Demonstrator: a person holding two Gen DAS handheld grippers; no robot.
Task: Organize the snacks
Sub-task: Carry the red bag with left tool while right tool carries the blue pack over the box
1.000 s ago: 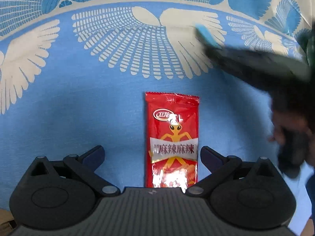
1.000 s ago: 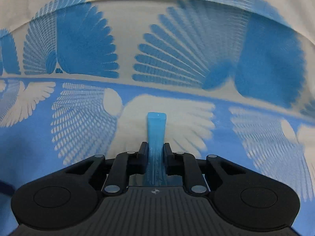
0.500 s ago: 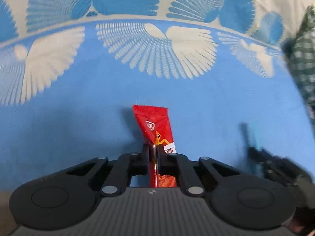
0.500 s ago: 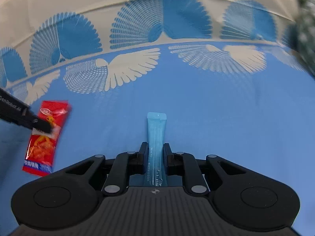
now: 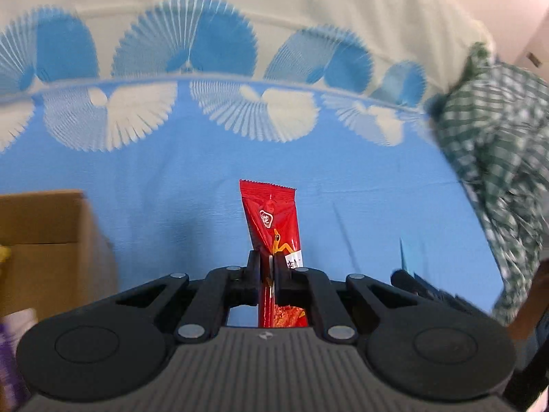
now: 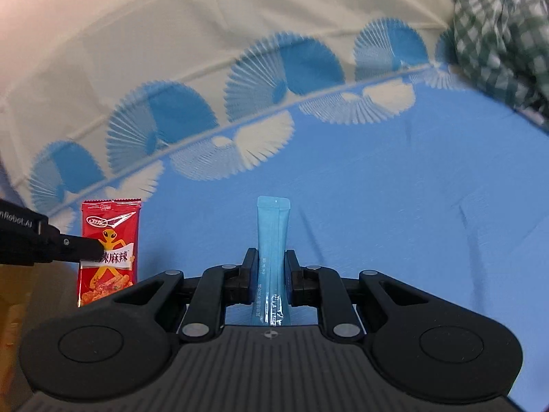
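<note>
My left gripper (image 5: 267, 263) is shut on a red snack packet (image 5: 272, 219) with an orange alien figure, held upright above the blue cloth. The same packet (image 6: 109, 247) shows at the left of the right wrist view, pinched by the left gripper's black fingers (image 6: 82, 249). My right gripper (image 6: 271, 264) is shut on a slim light-blue stick sachet (image 6: 272, 230), also held upright off the cloth. The sachet's tip and the right gripper show at the right of the left wrist view (image 5: 406, 264).
An open brown cardboard box (image 5: 44, 237) stands at the left, with a purple-and-white item (image 5: 13, 353) at the lower left edge. A green checked cloth (image 5: 497, 158) lies at the right and in the right wrist view (image 6: 501, 31). The blue and white patterned cloth (image 6: 377, 189) covers the surface.
My left gripper has closed on the red packet and lifted it off the cloth. Both grippers have risen and swung, bringing the box and the checked cloth into view.
</note>
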